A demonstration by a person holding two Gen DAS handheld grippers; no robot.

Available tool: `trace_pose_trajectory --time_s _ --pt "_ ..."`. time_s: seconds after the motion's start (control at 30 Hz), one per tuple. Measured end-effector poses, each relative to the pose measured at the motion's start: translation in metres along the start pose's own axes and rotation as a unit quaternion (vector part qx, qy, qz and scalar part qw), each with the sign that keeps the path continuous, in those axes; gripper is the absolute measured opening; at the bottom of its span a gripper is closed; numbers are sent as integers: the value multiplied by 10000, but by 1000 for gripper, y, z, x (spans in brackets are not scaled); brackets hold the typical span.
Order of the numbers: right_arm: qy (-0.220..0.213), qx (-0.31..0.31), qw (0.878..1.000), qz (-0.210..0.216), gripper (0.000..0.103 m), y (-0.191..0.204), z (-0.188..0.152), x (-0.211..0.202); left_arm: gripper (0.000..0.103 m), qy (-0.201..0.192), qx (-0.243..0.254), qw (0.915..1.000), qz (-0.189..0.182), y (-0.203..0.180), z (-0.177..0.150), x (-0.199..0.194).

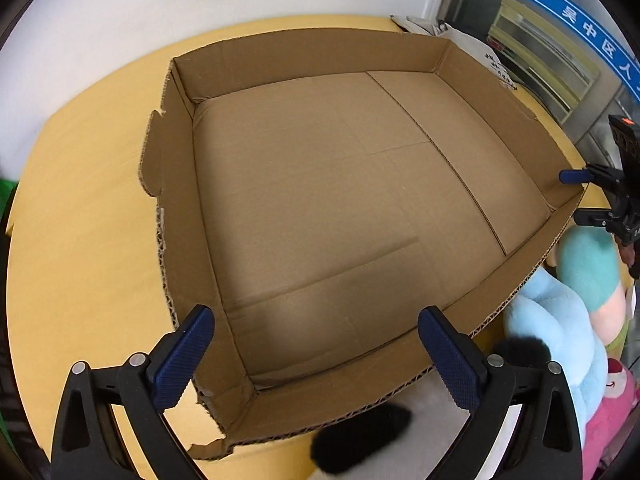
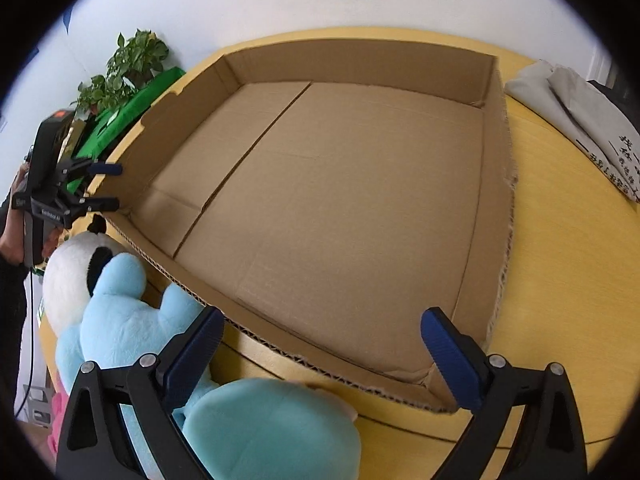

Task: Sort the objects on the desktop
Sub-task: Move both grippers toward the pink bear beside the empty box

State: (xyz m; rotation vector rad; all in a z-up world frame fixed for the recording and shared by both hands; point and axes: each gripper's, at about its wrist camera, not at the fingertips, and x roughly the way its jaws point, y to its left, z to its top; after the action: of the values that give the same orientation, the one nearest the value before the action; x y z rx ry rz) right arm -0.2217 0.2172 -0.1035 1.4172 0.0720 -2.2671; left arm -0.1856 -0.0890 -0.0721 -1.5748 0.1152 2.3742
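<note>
Left wrist view: the left gripper [image 1: 316, 344] hovers over the near corner of a shallow, open-topped brown cardboard tray [image 1: 400, 396] lying flat on a round yellow wooden table [image 1: 80, 240]. Its blue-padded jaws stand wide apart with nothing between them. The tray's long axis runs from this near corner away toward the white wall; its floor is bare cardboard. Just outside the tray's right wall lies a black-and-white plush panda [image 1: 424, 420], and beside it a light-blue plush toy [image 1: 556, 328], a teal-capped plush doll [image 1: 588, 264] and a pink plush toy [image 1: 612, 412]. The right gripper [image 1: 580, 196] hangs at the tray's far right corner, jaws apart.

Right wrist view: the right gripper [image 2: 320, 348] hovers above the tray's [image 2: 280, 340] near wall, jaws spread wide, empty. The light-blue plush [image 2: 116, 320] and teal-capped doll [image 2: 272, 428] lie against that wall's outer side, the panda [image 2: 68, 276] behind them. The left gripper [image 2: 108, 186] hangs at the tray's left corner, jaws parted. A folded grey cloth bag [image 2: 568, 112] rests on the table [image 2: 560, 264] to the right; a green potted plant [image 2: 128, 68] stands beyond.
</note>
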Motion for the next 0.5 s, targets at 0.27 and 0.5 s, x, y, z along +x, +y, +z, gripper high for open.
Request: trace_pose_trajectory --time_s 0.27,0.5 --pt "-1329 -529 9881 -567 101 60 -49 -121 103 -1356 -346 9898 282 -37 -50 -114" --pt "-2060 -677 9738 -678 102 114 -157 -229 103 -2073 -265 9777 -219 -113 -171 -217"
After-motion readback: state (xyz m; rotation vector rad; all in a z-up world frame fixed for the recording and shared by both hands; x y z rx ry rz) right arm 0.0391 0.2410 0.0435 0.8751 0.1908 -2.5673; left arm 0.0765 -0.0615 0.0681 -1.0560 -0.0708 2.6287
